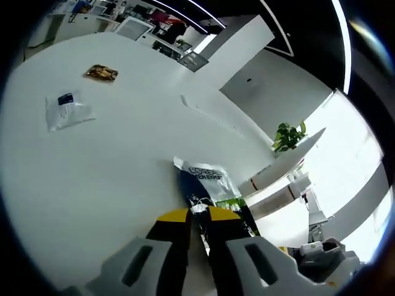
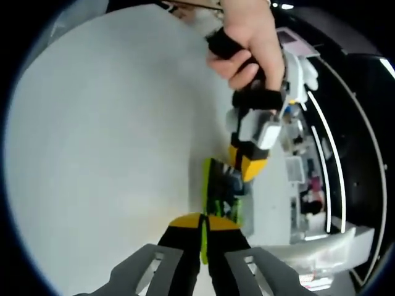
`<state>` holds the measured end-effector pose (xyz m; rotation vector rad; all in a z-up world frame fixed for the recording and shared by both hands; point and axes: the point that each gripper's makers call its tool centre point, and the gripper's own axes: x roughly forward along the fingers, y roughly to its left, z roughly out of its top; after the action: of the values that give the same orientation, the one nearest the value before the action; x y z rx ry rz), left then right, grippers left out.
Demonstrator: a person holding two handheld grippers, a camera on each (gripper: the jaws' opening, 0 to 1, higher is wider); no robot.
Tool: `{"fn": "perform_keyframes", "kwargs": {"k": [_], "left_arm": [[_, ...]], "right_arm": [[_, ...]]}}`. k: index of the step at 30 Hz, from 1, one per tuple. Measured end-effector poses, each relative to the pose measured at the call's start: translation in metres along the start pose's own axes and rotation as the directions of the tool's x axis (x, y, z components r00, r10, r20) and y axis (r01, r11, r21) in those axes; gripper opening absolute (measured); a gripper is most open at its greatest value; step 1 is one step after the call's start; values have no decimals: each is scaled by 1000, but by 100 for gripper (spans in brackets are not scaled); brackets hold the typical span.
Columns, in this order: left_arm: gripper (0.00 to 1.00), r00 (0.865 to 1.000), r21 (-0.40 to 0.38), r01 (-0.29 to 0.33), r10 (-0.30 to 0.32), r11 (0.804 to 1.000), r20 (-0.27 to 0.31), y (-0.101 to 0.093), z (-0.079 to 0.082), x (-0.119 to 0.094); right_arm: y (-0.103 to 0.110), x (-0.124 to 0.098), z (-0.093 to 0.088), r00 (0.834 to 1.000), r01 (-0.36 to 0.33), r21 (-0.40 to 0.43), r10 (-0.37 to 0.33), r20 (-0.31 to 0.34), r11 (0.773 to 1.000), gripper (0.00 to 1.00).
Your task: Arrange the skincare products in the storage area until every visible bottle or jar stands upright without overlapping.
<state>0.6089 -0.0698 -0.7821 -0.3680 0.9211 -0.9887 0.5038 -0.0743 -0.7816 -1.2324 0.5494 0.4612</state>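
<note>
The L'Oréal sachet (image 1: 207, 185), dark blue and silver with a green patch, sits clamped between the closed jaws of the left gripper (image 1: 197, 217), fanning toward 12 o'clock over the white table (image 1: 123, 160). In the right gripper view the same sachet (image 2: 216, 191) is pinched edge-on by the right gripper (image 2: 202, 223), jaws together, while the left gripper (image 2: 247, 163) holds its far end under a hand (image 2: 247, 43). At 10 o'clock lie a white packet (image 1: 68, 110) and a brown packet (image 1: 101, 73); what is inside them cannot be told.
</note>
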Motion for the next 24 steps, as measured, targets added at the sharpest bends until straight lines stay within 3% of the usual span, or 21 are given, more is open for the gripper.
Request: {"fn": "perform_keyframes", "kwargs": {"k": [24], "left_arm": [[10,1000,4,-3,3,1000,-1,-1,2,-4]], "right_arm": [[6,-5,1,999,-39,34,39,-9,999,0]]}}
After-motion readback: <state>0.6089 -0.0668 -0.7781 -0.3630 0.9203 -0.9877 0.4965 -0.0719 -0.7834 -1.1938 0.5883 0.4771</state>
